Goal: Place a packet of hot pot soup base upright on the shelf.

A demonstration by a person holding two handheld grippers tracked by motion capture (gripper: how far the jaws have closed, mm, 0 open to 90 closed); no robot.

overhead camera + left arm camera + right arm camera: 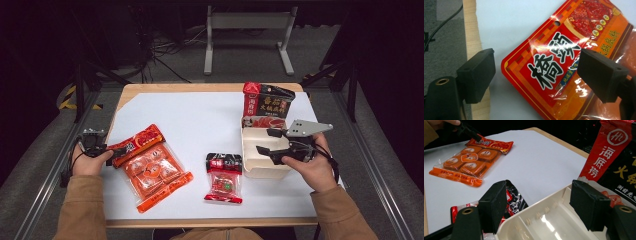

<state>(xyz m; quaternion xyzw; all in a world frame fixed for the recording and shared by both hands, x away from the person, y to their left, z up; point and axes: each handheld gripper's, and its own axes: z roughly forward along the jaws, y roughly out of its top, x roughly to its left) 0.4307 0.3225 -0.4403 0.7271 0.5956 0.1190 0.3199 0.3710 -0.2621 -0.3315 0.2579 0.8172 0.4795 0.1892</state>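
Note:
A red snack packet (138, 141) lies at the table's left, overlapping a clear orange packet of several cakes (156, 173). My left gripper (114, 153) is open at the red packet's near end. In the left gripper view the jaws stand wide apart on either side of the red packet's (554, 62) corner, around it and not closed. My right gripper (267, 141) hangs open over a white divided tray (249, 159). Seen from the right gripper view, that tray (564, 225) lies empty below the jaws. A small red and black packet (224, 177) lies in the middle front.
A tall red and black bag (265, 102) stands at the tray's far end, close to my right gripper (541, 205). The wooden table edge (470, 30) runs just left of my left gripper (539, 75). White table cover (200, 125) lies bare in the centre and back.

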